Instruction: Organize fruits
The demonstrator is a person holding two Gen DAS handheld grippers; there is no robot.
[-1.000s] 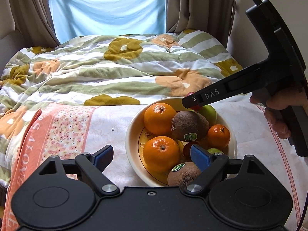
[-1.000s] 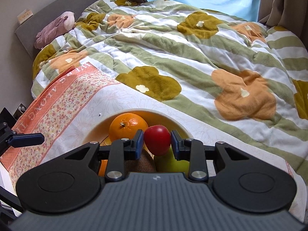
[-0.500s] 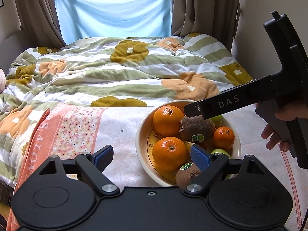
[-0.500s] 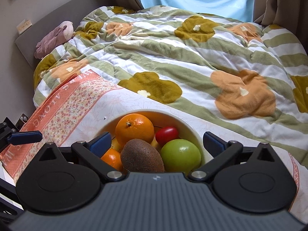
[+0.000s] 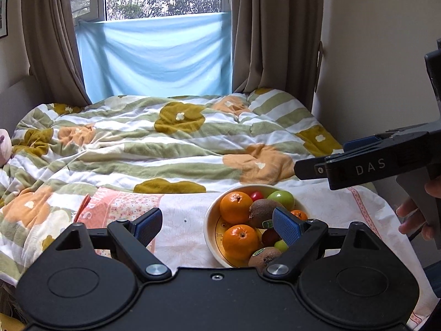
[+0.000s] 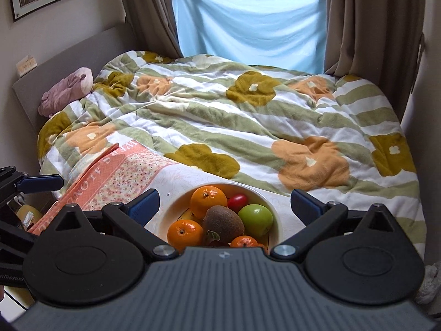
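My right gripper: fingers spread wide and holding nothing; it hangs above the near rim of the bowl, touching no fruit; I judge it is held high so the camera takes in the whole pile.
My left gripper: likewise spread and empty; it sits left of the bowl over the tablecloth, its right pad in front of the bowl's contents in that view, contact not apparent.
Bowl: cream, resting on the white part of the tablecloth, at the bed's near edge; every fruit I can see lies inside it.
Fruit within the bowl: a large orange at the far left; a small red fruit just beside it at the far rim; a green apple on the right; a kiwi in the middle on top; a second orange near left; a small mandarin at the near edge.
Judgement: the gathering looks finished, since nothing lies loose outside the bowl.
Beyond the bowl: the flowered quilt.
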